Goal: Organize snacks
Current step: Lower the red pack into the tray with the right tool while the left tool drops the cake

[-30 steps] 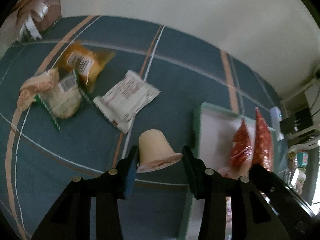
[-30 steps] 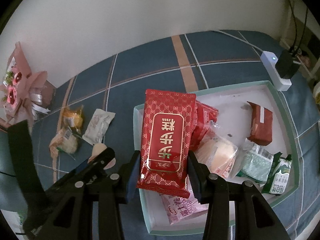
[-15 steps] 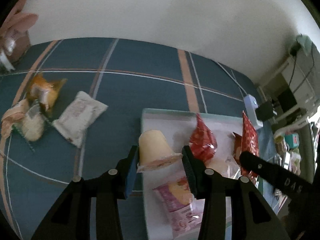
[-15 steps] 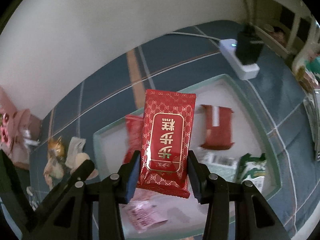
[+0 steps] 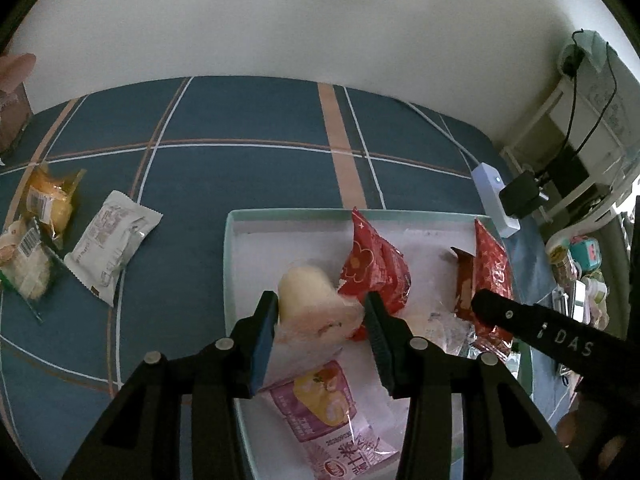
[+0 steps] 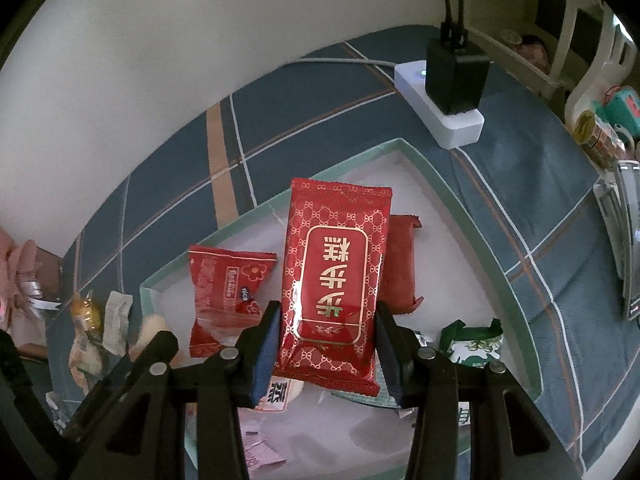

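The left gripper (image 5: 322, 326) held a pale jelly cup (image 5: 310, 300) pinched between its fingers, above the left part of the tray (image 5: 230, 264), over a pink packet (image 5: 324, 404) lying near the tray's near edge. The right gripper (image 6: 326, 346) was clamped on a red pack (image 6: 334, 276) by its lower end, the pack standing up over the tray's middle, with a red pouch (image 6: 224, 292) and a dark red bar (image 6: 400, 264) lying on the tray floor behind it. Three snacks, a white packet (image 5: 112, 246), an orange one (image 5: 50, 204) and a clear-wrapped cake (image 5: 26, 276), lay on the blue plaid bedcover (image 5: 248, 176) near its left edge, well apart from the tray. The step in hand looked like the drop-off: both items had been brought over the tray and neither had been let go. Next, each gripper would need lowering toward a bare patch of tray floor, the far right corner looked freest, then opening; after that the three loose snacks remained to fetch.
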`<state>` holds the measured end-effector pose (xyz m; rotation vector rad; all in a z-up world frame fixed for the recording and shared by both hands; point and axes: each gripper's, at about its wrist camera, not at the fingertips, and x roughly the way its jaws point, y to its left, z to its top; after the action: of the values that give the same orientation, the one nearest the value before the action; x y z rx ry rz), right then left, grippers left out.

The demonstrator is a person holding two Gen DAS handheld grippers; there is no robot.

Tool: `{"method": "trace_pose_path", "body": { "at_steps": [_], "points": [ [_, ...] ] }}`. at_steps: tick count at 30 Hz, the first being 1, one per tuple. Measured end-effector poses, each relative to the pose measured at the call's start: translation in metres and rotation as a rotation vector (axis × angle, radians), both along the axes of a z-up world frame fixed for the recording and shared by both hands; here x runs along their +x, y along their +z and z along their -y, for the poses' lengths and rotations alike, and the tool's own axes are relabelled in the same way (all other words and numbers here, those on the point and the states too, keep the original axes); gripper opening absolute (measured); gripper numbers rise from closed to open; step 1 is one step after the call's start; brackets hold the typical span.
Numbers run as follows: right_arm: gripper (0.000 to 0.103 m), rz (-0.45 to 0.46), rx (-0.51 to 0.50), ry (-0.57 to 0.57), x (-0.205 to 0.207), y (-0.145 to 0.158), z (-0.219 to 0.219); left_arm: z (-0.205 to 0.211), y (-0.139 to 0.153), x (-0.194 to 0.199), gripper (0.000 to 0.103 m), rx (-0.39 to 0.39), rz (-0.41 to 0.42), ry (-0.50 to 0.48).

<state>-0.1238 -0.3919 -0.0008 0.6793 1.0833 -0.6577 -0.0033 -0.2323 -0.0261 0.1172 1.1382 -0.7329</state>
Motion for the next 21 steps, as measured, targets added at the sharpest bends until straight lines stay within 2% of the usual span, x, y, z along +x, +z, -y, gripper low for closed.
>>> {"method": "trace_pose_path", "body": {
  "at_steps": [6, 8, 9, 10, 11, 13, 21],
  "points": [
    [0.048, -0.014, -0.004, 0.003, 0.002, -0.003, -0.002, -0.003, 0.006, 0.002, 0.046, -0.009, -0.004, 0.009],
    [0.049, -0.021, -0.007, 0.007, 0.002, -0.003, -0.003, -0.005, 0.007, 0.004, 0.053, -0.005, -0.005, 0.017],
    [0.05, -0.028, -0.014, 0.009, 0.003, -0.003, -0.004, -0.006, 0.008, 0.005, 0.062, -0.003, -0.007, 0.023],
    [0.053, -0.034, -0.019, 0.012, 0.004, -0.003, -0.004, -0.007, 0.009, 0.006, 0.068, -0.002, -0.008, 0.029],
    [0.056, -0.042, -0.026, 0.015, 0.004, -0.003, -0.005, -0.009, 0.01, 0.007, 0.069, -0.001, -0.01, 0.037],
    [0.069, -0.043, -0.031, 0.018, 0.004, -0.002, -0.006, -0.012, 0.012, 0.01, 0.071, 0.003, -0.012, 0.054],
    [0.083, -0.05, -0.06, 0.046, 0.008, 0.004, -0.014, -0.028, 0.02, 0.02, 0.089, 0.032, -0.02, 0.133]
  ]
}}
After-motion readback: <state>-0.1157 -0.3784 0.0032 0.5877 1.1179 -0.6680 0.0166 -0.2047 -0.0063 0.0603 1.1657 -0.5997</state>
